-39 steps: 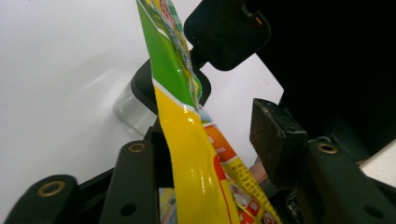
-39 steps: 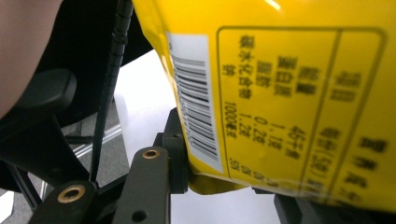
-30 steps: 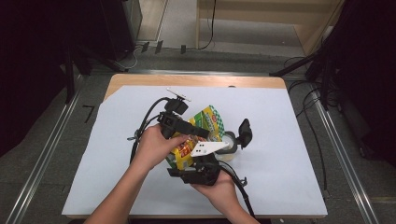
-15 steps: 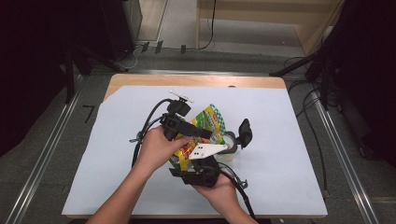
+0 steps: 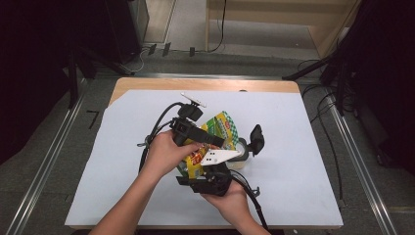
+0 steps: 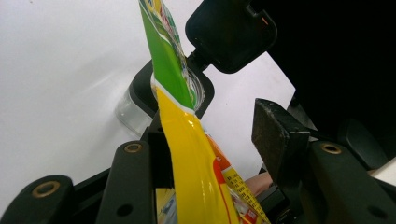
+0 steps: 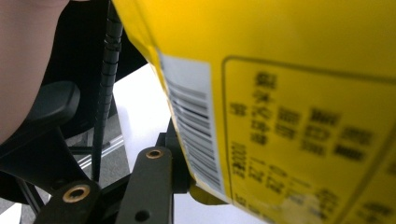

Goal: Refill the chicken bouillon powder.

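A yellow and green snack bag is held tilted over a clear jar whose black flip lid stands up. My left gripper reaches across the bag from the left. In the left gripper view the bag lies against the left jaw and the right pad stands clear of it; these jaws have just been opening with the bag between them. The bag's torn top points into the jar's mouth. My right gripper grips the bag's lower end from below.
A white sheet covers most of the wooden table. Cables trail from both grippers over the sheet near the front edge. Metal rails run along the floor on both sides of the table.
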A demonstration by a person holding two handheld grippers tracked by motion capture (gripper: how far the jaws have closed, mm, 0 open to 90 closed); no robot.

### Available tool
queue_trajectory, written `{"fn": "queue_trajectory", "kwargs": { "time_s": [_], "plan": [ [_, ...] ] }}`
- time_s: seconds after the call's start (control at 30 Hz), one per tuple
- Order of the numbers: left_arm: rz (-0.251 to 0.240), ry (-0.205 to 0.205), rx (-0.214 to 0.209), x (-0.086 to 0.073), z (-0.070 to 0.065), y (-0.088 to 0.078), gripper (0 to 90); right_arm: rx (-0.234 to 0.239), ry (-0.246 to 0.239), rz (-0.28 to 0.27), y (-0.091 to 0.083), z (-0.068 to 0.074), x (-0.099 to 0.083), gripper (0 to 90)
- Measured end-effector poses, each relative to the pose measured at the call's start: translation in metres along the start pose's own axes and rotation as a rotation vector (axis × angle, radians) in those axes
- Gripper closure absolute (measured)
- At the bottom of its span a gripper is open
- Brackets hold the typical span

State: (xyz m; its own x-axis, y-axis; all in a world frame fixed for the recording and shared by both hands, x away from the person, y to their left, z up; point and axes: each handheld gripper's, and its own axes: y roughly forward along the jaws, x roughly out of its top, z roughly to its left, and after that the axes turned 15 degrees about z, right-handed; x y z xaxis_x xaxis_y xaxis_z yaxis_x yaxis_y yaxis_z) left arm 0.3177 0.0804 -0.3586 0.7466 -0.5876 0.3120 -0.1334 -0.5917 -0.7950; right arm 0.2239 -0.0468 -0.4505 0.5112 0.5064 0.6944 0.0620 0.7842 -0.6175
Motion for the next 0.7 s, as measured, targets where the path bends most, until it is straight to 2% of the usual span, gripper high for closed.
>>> {"fn": "queue_trajectory", "kwargs": {
  "time_s": [0.13, 0.27, 0.43, 0.5, 0.63, 0.7],
  "plan": [
    [0.015, -0.006, 0.038, 0.002, -0.001, 0.002, 58.8, 0.001, 0.006, 0.007, 0.0, -0.001, 0.0, 68.5],
    [0.034, 0.014, 0.068, 0.004, -0.002, 0.003, 66.1, -0.021, -0.012, 0.023, 0.002, 0.0, 0.0, 67.4],
    [0.049, 0.035, 0.11, 0.006, -0.009, 0.002, 68.9, -0.022, -0.006, 0.017, 0.003, 0.001, 0.0, 68.8],
    [0.06, 0.04, 0.107, 0.008, -0.01, 0.001, 71.0, -0.015, 0.0, 0.011, 0.002, 0.0, 0.001, 69.7],
    [0.079, 0.013, 0.073, 0.012, -0.005, 0.001, 72.7, -0.005, 0.01, 0.009, 0.0, 0.0, 0.002, 69.9],
    [0.094, 0.006, 0.072, 0.014, -0.003, 0.0, 76.1, -0.007, 0.013, 0.016, 0.0, 0.0, 0.002, 69.8]
  ]
}}
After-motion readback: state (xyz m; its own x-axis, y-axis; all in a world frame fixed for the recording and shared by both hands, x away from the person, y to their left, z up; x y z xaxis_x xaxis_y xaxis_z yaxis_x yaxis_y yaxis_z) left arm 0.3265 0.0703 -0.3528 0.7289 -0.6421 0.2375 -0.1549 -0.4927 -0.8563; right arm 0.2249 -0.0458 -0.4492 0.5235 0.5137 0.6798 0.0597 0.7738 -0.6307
